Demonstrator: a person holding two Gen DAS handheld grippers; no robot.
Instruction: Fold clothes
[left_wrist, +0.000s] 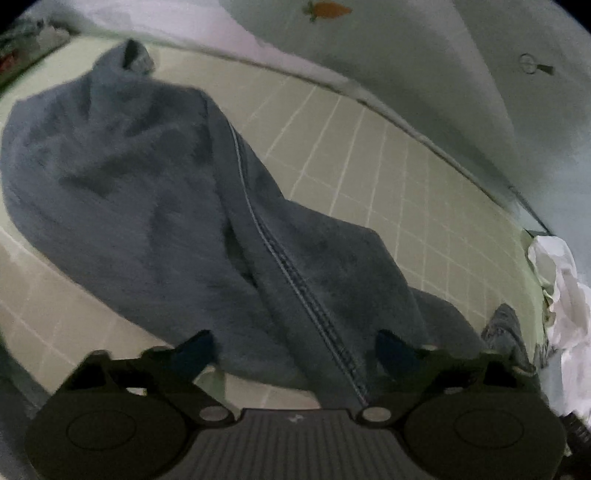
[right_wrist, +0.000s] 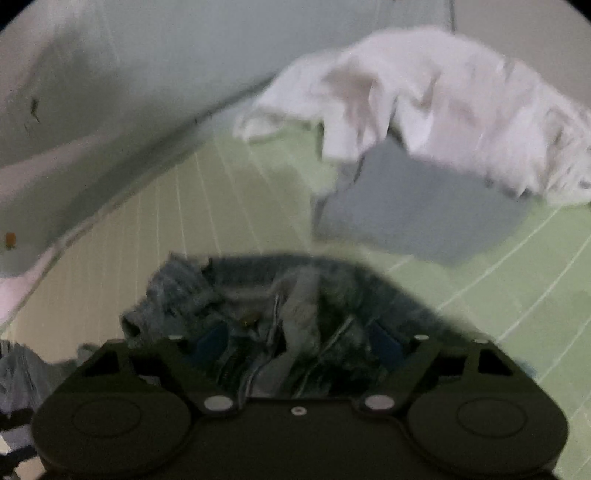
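Dark blue jeans (left_wrist: 155, 177) lie spread across a green checked sheet (left_wrist: 388, 177), one stitched seam running toward me. My left gripper (left_wrist: 295, 350) hovers at their near end, open. The seam passes between its fingers, and bare sheet shows beside the left finger (left_wrist: 195, 350). In the right wrist view the bunched waistband of the jeans (right_wrist: 295, 314), with its button, fills the gap between both pads of my right gripper (right_wrist: 297, 343). The jaws stand wide, pressed on that thick bundle. This view is motion-blurred, though the denim stays sharper than the background.
A crumpled white garment (right_wrist: 424, 92) lies over a grey one (right_wrist: 417, 206) further along the sheet (right_wrist: 229, 206); the white garment (left_wrist: 565, 295) also shows at the left view's right edge. A pale wall (left_wrist: 424, 55) with a carrot sticker (left_wrist: 328, 9) borders the far side.
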